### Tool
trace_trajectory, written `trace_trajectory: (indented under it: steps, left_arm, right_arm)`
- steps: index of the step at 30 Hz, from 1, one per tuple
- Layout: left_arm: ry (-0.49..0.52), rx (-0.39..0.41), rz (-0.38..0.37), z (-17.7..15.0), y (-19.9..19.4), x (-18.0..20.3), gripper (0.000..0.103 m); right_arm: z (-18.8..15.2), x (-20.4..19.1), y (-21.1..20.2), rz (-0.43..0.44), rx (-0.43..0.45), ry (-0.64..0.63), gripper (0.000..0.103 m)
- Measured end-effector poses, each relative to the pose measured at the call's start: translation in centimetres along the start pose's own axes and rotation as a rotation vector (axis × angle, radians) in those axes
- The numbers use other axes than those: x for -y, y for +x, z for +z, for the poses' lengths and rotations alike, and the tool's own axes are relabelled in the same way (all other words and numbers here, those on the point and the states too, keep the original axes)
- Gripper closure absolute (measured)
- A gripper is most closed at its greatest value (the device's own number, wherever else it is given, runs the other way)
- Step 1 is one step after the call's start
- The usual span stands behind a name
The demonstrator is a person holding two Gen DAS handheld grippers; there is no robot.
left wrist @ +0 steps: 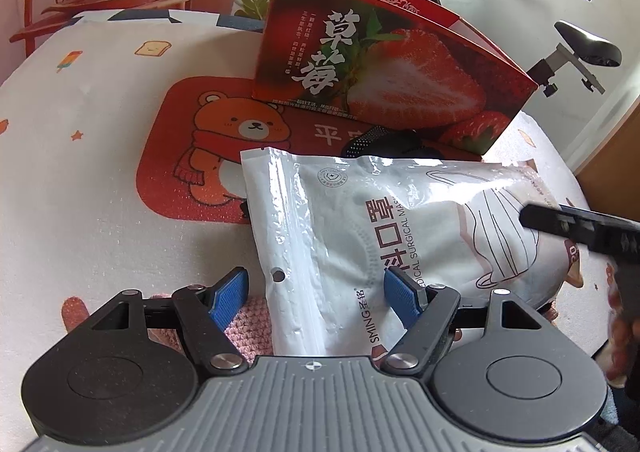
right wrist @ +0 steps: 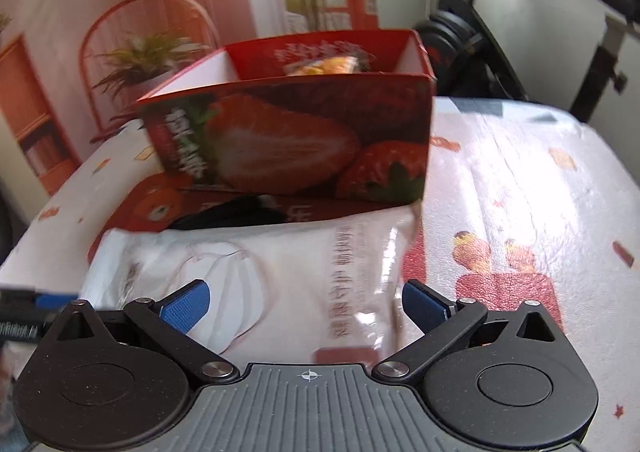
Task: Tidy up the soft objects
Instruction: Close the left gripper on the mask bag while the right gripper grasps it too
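Left wrist view, read left to right. Your left gripper (left wrist: 314, 294) fills the lower frame with its blue pads (left wrist: 228, 294) spread wide and nothing pressed between them; call it released. The left pad hangs over a pink knitted piece (left wrist: 248, 322) that pokes out from under the mask pack. The mask pack (left wrist: 400, 228), a white sealed bag of surgical masks, lies flat on the patterned tablecloth (left wrist: 100, 172). Its long axis runs from lower centre up toward the right edge, with the clear sealed end pointing to upper left and the printed mask drawing toward the right. The pack's near edge lies between your left pads, nearer the right one, not clamped. Its upper left corner overlaps the red bear mat (left wrist: 192, 140). Behind it, upper centre, stands the strawberry box (left wrist: 380, 72), upright, with a dark item (left wrist: 372, 142) just in front of its base. At the right edge, a finger of your right gripper (left wrist: 580, 228) reaches in over the pack's right end; contact cannot be told.

Right wrist view, blurred. The right gripper (right wrist: 304, 306) shows its pads apart, released, the pack (right wrist: 280, 284) lying beneath and between them, long axis across the frame. The box (right wrist: 300, 132) stands open-topped in the upper centre, a yellow item (right wrist: 324, 66) inside.
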State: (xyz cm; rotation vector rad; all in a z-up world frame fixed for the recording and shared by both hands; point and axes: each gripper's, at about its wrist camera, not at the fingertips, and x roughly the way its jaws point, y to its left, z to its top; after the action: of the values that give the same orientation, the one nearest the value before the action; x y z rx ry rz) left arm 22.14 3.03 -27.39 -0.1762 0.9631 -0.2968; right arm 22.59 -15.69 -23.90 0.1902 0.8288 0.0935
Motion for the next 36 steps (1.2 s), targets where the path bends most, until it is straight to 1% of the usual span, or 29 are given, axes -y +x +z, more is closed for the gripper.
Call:
trace_trajectory:
  steps: [2, 3, 6, 8, 9, 11, 15, 18, 20, 22, 23, 24, 25, 29, 32, 33, 34, 35, 36]
  left_arm:
    - [-0.006, 0.0, -0.005, 0.0, 0.0, -0.1, 0.025]
    - [-0.004, 0.0, -0.007, 0.0, 0.0, -0.1, 0.025]
    - [-0.005, -0.003, -0.015, 0.0, 0.1, -0.2, 0.025]
    - [-0.008, -0.007, -0.021, 0.1, 0.1, -0.3, 0.025]
    - [-0.009, -0.01, -0.022, 0.1, 0.2, -0.4, 0.025]
    - [-0.017, -0.019, -0.032, 0.3, 0.3, -0.7, 0.025]
    - [-0.088, -0.067, -0.083, 1.4, 0.8, -2.0, 0.026]
    - [-0.109, -0.055, -0.08, 2.7, 0.6, -2.9, 0.03]
    - [-0.116, -0.036, -0.072, 3.7, 0.6, -3.4, 0.03]
    - [-0.131, -0.044, -0.088, 4.9, 1.1, -3.7, 0.03]
    - [-0.136, -0.059, -0.102, 5.2, 1.5, -3.8, 0.031]
    - [-0.134, -0.072, -0.113, 5.5, 1.9, -3.7, 0.037]
    - [-0.125, -0.082, -0.117, 5.8, 2.3, -3.5, 0.039]
    - [-0.109, -0.11, -0.154, 6.3, 3.4, -3.0, 0.039]
    - [-0.09, -0.103, -0.18, 6.8, 3.3, -2.6, 0.041]
    - [-0.081, -0.095, -0.183, 7.1, 3.1, -2.6, 0.045]
    - [-0.072, -0.086, -0.18, 7.3, 3.0, -2.7, 0.053]
    - [-0.062, -0.071, -0.162, 7.5, 2.7, -2.7, 0.058]
    - [-0.054, -0.053, -0.145, 7.8, 2.3, -2.7, 0.065]
  right_arm:
    - [0.5, 1.2, 1.1, 0.005, -0.019, 0.05, 0.004]
    - [0.7, 1.7, 1.7, 0.005, -0.032, 0.072, 0.007]
    - [1.7, 2.8, 3.0, 0.049, -0.052, 0.121, 0.007]
    - [2.4, 2.8, 3.7, 0.08, -0.073, 0.121, 0.007]
    - [2.8, 2.8, 4.1, 0.095, -0.085, 0.117, 0.006]
    - [3.4, 2.8, 4.9, 0.104, -0.114, 0.111, 0.006]
    - [4.0, 3.0, 6.2, 0.111, -0.18, 0.115, 0.008]
    - [4.0, 2.6, 6.5, 0.103, -0.194, 0.083, 0.008]
    - [3.9, 2.7, 6.4, 0.11, -0.197, 0.086, 0.009]
    - [3.8, 2.8, 6.5, 0.116, -0.199, 0.1, 0.009]
    - [3.7, 2.9, 6.5, 0.118, -0.2, 0.104, 0.009]
    - [3.7, 2.9, 6.5, 0.119, -0.203, 0.108, 0.009]
    - [3.7, 3.0, 6.6, 0.121, -0.205, 0.111, 0.009]
    - [3.6, 3.0, 6.3, 0.134, -0.205, 0.122, 0.009]
    - [3.9, 3.3, 5.4, 0.168, -0.189, 0.142, 0.016]
    - [4.2, 3.3, 5.0, 0.186, -0.179, 0.148, 0.02]
    - [4.4, 3.3, 4.5, 0.202, -0.167, 0.148, 0.022]
    - [4.8, 3.2, 4.1, 0.213, -0.154, 0.141, 0.023]
    - [5.2, 3.0, 3.6, 0.218, -0.139, 0.126, 0.026]
